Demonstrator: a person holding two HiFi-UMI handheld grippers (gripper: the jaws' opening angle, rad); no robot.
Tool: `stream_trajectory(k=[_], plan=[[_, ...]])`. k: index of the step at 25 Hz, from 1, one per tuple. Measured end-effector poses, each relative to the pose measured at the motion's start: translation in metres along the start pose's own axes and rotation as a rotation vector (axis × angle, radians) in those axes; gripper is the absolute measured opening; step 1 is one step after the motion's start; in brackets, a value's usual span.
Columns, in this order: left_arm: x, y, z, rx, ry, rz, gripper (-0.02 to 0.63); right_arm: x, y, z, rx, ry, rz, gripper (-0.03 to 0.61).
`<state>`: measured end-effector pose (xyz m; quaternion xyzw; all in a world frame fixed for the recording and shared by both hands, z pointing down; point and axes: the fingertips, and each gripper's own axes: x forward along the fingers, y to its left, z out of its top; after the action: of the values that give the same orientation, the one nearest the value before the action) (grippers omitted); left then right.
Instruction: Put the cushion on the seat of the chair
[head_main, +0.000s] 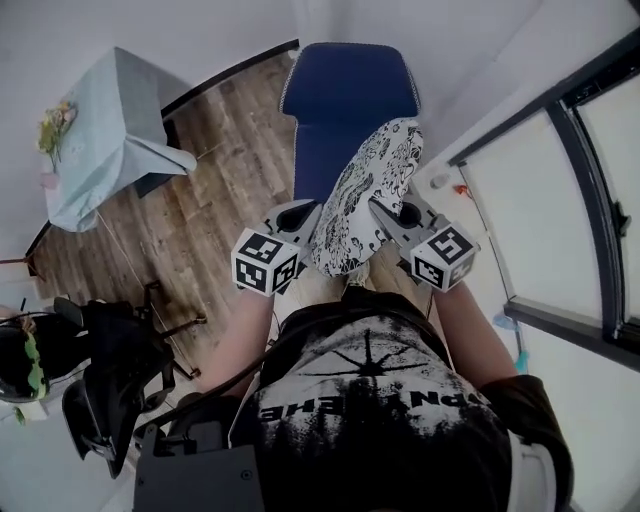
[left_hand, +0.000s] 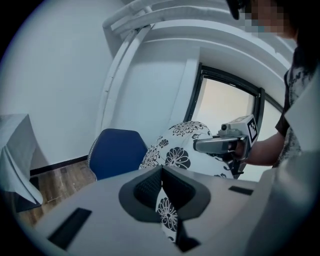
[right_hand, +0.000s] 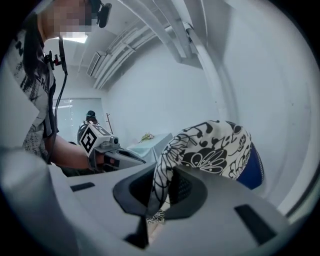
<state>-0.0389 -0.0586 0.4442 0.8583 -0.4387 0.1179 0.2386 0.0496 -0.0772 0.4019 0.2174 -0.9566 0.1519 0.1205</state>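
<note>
A white cushion (head_main: 365, 195) with black flower print hangs in the air between my two grippers, just in front of the blue chair (head_main: 345, 100). My left gripper (head_main: 305, 222) is shut on the cushion's left edge, and my right gripper (head_main: 385, 218) is shut on its right edge. In the left gripper view the cushion (left_hand: 177, 150) runs up from the closed jaws (left_hand: 162, 192), with the blue chair (left_hand: 117, 152) behind it. Cushion fabric (right_hand: 210, 150) is pinched in the jaws (right_hand: 160, 192) in the right gripper view, and it hides most of the chair (right_hand: 252, 167).
A table under a pale cloth (head_main: 110, 130) with flowers (head_main: 55, 125) stands at the left on the wood floor. A black office chair (head_main: 110, 385) sits at the lower left. A dark-framed window (head_main: 570, 190) lines the right side, close to the blue chair.
</note>
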Motion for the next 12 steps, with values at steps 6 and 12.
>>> stream_trajectory(k=[6,12], plan=[[0.033,0.015,0.019,-0.051,-0.023,0.055,0.017,0.015,-0.043,0.002,-0.017,0.036,0.080,0.026],[0.046,0.033,0.028,-0.065,-0.033,0.119,0.017,0.031,-0.067,0.004,-0.019,0.053,0.130,0.026]])
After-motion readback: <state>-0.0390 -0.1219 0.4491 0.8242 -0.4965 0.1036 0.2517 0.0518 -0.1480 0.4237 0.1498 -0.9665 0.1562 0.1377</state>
